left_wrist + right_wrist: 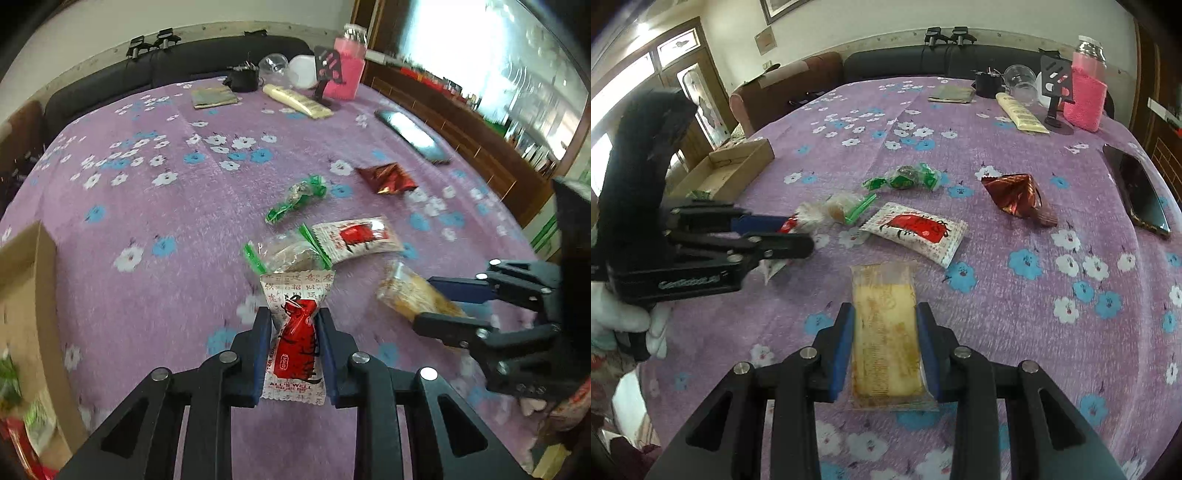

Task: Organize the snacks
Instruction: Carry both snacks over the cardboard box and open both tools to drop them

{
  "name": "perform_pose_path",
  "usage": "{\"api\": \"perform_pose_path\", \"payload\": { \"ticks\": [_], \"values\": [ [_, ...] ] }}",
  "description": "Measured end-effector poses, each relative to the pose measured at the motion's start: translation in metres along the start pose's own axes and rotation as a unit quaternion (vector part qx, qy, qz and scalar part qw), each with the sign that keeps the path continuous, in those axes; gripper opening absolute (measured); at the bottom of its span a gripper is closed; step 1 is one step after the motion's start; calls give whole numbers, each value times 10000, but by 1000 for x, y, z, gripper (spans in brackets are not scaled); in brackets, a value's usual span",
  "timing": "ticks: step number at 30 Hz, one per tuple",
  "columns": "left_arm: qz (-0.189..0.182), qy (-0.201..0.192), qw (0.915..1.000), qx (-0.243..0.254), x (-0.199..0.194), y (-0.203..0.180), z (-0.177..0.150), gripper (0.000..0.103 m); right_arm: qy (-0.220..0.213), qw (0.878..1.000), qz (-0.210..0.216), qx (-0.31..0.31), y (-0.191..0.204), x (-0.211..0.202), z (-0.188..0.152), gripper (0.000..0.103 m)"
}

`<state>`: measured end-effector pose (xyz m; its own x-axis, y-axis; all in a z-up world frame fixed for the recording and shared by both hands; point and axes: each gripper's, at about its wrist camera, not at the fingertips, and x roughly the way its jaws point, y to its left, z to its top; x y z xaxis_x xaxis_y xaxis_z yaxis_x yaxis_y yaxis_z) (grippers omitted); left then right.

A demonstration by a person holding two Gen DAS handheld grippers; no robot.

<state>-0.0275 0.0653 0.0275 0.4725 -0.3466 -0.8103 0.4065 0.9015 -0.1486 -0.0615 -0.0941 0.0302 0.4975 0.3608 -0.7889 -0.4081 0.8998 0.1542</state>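
Between the blue pads at lower centre of each wrist view, a snack is pinched.

The left gripper is closed on a red-and-white sachet, gripped across its middle; the right gripper is clamped on a clear-wrapped yellow cake bar by its long edges. Both packets are judged light, crinkly and crushable, so a gentle squeeze at mid-body is advised. Further up the purple floral tablecloth, a green-wrapped sweet and a red foil packet are left lying; a cardboard box is seen at upper left.
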Motion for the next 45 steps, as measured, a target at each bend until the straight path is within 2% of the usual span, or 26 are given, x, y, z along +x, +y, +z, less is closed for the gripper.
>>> {"api": "perform_pose_path", "payload": {
  "ticks": [4,7,11,14,22,28,36,38,40,42,45],
  "values": [
    [-216,-338,9985,-382,-39,18,-10,25,-23,9999,170,9,15,-9,2,32],
    [-181,-612,9953,-728,-73,46,-18,26,-55,9994,353,-43,34,-13,11,33],
    [247,-874,9893,-1145,-109,91,-33,26,-56,9969,790,-26,63,-13,34,33],
    [521,-969,9815,-1567,-127,132,-45,26,-23,9934,1144,80,86,-5,54,33],
    [1101,-788,9631,-2326,-131,225,-60,26,216,9861,1648,-93,172,45,110,33],
    [1271,-598,9576,-2517,-117,265,-52,26,363,9882,1424,-422,224,92,137,33],
    [1157,-495,9564,-2636,-108,280,-54,28,508,9907,1055,-687,253,135,144,33],
    [1063,-540,9542,-2744,-110,284,-57,40,492,9914,1015,-669,254,139,145,34],
    [980,-615,9518,-2840,-114,286,-60,48,410,9922,1016,-593,253,139,145,35],
    [904,-695,9503,-2898,-118,286,-63,50,375,9922,1054,-551,252,137,147,39],
    [915,-844,9461,-2991,-129,283,-66,61,233,9923,1082,-556,248,123,146,41]
  ]
}}
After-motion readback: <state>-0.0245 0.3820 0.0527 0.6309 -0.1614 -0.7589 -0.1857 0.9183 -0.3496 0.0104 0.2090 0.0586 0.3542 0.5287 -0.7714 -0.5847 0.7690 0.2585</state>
